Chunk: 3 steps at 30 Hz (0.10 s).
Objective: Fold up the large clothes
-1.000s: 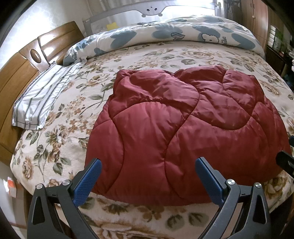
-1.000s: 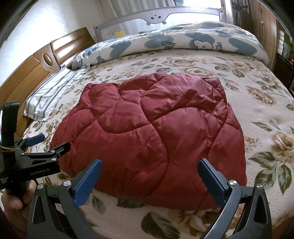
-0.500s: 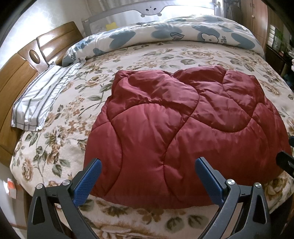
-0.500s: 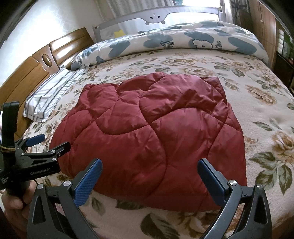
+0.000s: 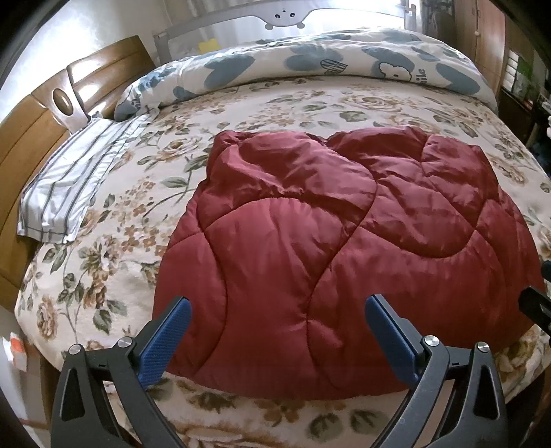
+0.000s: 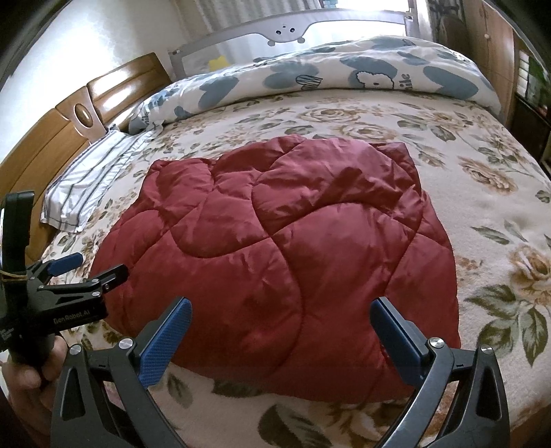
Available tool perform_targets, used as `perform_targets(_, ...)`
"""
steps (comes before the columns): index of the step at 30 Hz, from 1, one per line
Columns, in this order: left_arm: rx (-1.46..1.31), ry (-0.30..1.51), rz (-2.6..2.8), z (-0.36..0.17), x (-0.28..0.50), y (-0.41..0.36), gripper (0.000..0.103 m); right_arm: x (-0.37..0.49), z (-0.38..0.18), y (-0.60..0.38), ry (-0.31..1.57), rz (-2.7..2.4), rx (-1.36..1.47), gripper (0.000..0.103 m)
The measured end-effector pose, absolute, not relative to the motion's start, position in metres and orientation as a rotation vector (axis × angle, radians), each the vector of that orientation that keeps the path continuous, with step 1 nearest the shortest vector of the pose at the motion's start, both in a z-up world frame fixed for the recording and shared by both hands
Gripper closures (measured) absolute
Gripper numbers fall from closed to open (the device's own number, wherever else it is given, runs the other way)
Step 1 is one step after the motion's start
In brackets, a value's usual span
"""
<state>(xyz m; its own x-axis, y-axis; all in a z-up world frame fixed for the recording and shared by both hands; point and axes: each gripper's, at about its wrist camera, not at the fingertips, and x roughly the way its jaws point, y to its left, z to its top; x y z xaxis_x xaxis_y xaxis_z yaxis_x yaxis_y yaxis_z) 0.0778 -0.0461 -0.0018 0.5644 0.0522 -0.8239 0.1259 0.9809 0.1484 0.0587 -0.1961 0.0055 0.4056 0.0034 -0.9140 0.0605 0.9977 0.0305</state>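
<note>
A dark red quilted garment (image 5: 344, 248) lies folded into a puffy bundle on the floral bedspread (image 5: 113, 248); it also shows in the right wrist view (image 6: 282, 262). My left gripper (image 5: 277, 331) is open and empty, just short of the bundle's near edge. My right gripper (image 6: 280, 331) is open and empty, also above the near edge. The left gripper also appears at the left of the right wrist view (image 6: 74, 268), open, held in a hand beside the bundle's left side.
A striped pillow (image 5: 69, 193) lies at the left by the wooden headboard (image 5: 38, 138). A white and blue duvet (image 5: 327, 65) is bunched along the far side, below a grey rail (image 5: 282, 13). Wooden furniture (image 6: 496, 58) stands at the right.
Both cameras have drifted back slightly from the bundle. The garment lies as before and both grippers stay open.
</note>
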Motion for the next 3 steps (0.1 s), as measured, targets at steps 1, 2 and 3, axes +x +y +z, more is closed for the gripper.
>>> perform_targets(1, 0.197, 0.971, -0.046, -0.0016, 0.0785, -0.046, 0.002, 0.0591, 0.0054, -0.1965, 1.153, -0.038, 0.062, 0.0)
perform_targets(2, 0.193, 0.971, -0.05, -0.0012, 0.0784, -0.0457, 0.002, 0.0598, 0.0053, -0.1969, 1.153, -0.039, 0.063, 0.0)
perform_targets(3, 0.18, 0.971, -0.063, -0.0002, 0.0799, -0.0448, 0.002, 0.0609, 0.0052, -0.1976, 1.153, -0.04, 0.063, 0.0)
